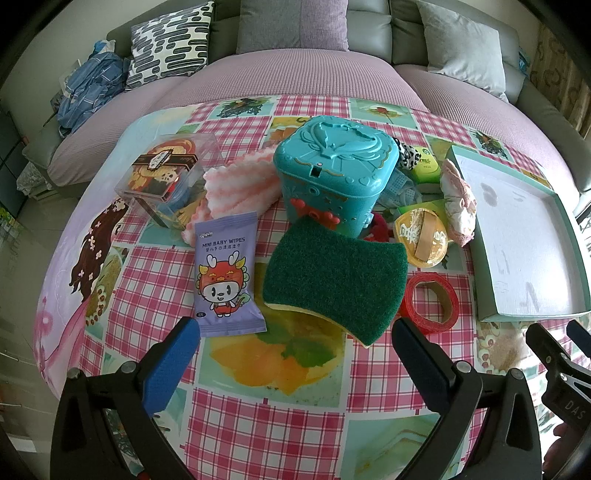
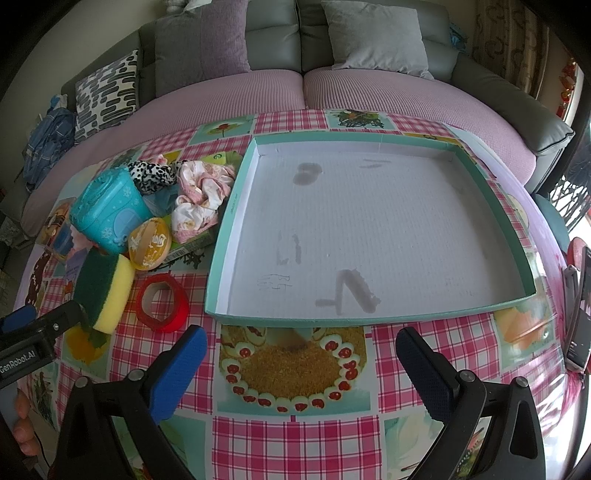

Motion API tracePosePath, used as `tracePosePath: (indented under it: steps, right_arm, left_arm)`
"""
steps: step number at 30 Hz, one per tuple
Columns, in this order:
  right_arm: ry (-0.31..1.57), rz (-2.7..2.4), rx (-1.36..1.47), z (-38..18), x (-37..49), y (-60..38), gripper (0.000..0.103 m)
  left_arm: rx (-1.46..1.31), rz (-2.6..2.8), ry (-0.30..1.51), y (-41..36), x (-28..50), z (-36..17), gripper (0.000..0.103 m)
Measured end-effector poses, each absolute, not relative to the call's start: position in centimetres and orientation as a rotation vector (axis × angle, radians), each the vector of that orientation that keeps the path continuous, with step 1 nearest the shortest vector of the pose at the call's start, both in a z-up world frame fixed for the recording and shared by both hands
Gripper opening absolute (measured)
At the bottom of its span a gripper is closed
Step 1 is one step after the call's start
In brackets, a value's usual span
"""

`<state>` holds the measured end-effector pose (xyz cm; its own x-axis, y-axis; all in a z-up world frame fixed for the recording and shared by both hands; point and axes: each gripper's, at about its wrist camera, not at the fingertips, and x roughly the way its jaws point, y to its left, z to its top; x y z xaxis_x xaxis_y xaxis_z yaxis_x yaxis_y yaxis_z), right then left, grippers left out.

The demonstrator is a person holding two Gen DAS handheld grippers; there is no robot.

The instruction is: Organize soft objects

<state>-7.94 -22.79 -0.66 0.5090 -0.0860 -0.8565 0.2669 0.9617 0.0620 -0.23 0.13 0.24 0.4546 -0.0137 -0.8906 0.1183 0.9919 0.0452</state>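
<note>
A green-topped yellow sponge [image 1: 334, 284] [image 2: 105, 291] lies on the table, just ahead of my open left gripper [image 1: 295, 343], which holds nothing. Behind it sit a pink and white cloth [image 1: 240, 184], a pale pink scrunchie [image 1: 460, 201] [image 2: 201, 195] and a leopard-print scrunchie [image 2: 151, 175]. A shallow teal box lid with a white inside [image 2: 236, 206] [image 1: 484, 258] lies to the right. My right gripper [image 2: 301, 345] is open and empty, hovering before the lid's near edge.
A teal plastic box [image 1: 334, 166] stands mid-table, with a baby wipes pack [image 1: 227, 273], a clear box of trinkets [image 1: 166, 181], a red tape roll [image 1: 430, 301] and a round yellow packet [image 1: 423, 236] around it. A sofa with cushions [image 1: 295, 26] runs behind the table. A phone [image 2: 580, 314] sits at the right.
</note>
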Motion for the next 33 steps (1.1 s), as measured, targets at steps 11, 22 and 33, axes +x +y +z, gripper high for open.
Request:
tracePosePath:
  steps: [11, 22, 33]
  right_arm:
    - [1.018, -0.214, 0.195, -0.72, -7.97, -22.82, 0.103]
    - [1.019, -0.214, 0.195, -0.88, -7.92, -22.87, 0.103]
    - [1.019, -0.214, 0.194, -0.86, -7.9, -22.78, 0.103]
  left_arm:
    - [0.106, -0.081, 1.096, 0.11, -0.22, 0.21, 0.103]
    - [0.106, -0.081, 1.095, 0.1, -0.26, 0.23, 0.103]
    - [0.105, -0.081, 1.095, 0.1, -0.28, 0.24, 0.103]
